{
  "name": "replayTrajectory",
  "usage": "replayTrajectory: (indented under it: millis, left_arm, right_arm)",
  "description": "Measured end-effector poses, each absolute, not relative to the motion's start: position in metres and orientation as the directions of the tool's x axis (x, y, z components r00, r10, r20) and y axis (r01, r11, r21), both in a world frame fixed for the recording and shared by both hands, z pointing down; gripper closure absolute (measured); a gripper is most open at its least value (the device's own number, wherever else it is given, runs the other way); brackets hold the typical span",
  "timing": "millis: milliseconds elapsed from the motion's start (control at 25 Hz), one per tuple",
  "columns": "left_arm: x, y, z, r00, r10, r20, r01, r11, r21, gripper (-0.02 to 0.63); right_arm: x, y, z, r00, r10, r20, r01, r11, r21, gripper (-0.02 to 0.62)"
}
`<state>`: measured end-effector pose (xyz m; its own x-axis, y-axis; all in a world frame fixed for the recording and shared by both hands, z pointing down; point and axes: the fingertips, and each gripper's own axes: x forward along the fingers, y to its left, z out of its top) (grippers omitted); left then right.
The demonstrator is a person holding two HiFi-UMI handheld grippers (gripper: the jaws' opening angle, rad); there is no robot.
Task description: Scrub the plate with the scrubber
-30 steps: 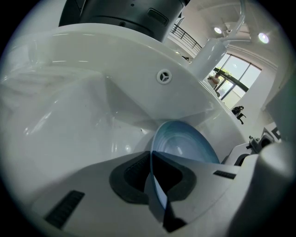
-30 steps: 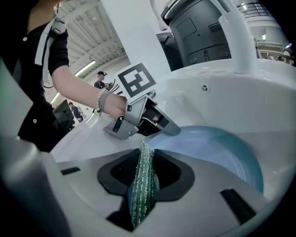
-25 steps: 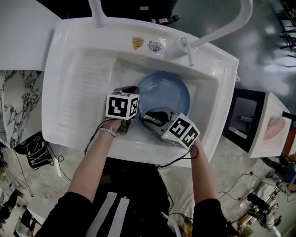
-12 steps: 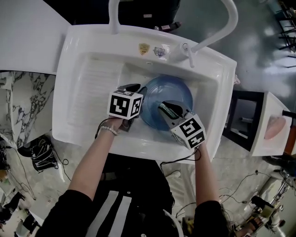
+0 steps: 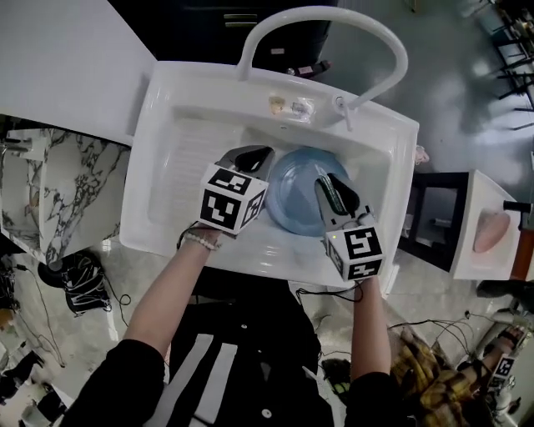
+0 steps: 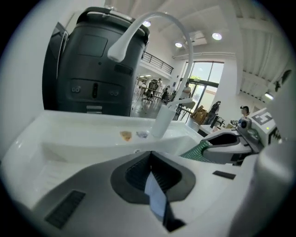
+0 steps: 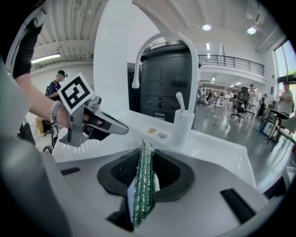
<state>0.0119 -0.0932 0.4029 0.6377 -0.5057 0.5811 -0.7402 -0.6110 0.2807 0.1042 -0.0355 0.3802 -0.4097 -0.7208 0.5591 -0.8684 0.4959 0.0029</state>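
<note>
A blue plate (image 5: 294,207) lies in the basin of the white sink (image 5: 167,108). My left gripper (image 5: 254,156) hovers over the plate's left rim, apart from it. Its jaws have just been closing, and in the left gripper view the left gripper (image 6: 150,155) is shut with nothing between the jaws. My right gripper (image 5: 329,185) hangs above the plate's right side, shut on a green scrubber (image 7: 143,185) that stands on edge between the pads. The scrubber (image 6: 199,150) is clear of the plate.
A tall arched white faucet (image 5: 334,17) spans the back of the sink, with a white tap lever (image 5: 346,108) at its right. A ribbed drainboard (image 5: 188,167) fills the sink's left part. A marble-patterned counter (image 5: 50,192) is at the left and a dark bin (image 6: 92,69) stands behind.
Both grippers have risen out of the basin. The left one has come away from the plate's left rim, and the scrubber has lifted off the plate.
</note>
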Motion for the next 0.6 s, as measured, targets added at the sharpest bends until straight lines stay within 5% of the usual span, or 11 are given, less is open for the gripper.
replayTrajectory:
  millis: [600]
  left_arm:
    - [-0.008, -0.082, 0.255, 0.713, -0.604, 0.355, -0.686, -0.707, 0.175, 0.605]
  right_arm:
    - [0.093, -0.022, 0.255, -0.236, -0.937, 0.256, -0.967, 0.253, 0.033, 0.5]
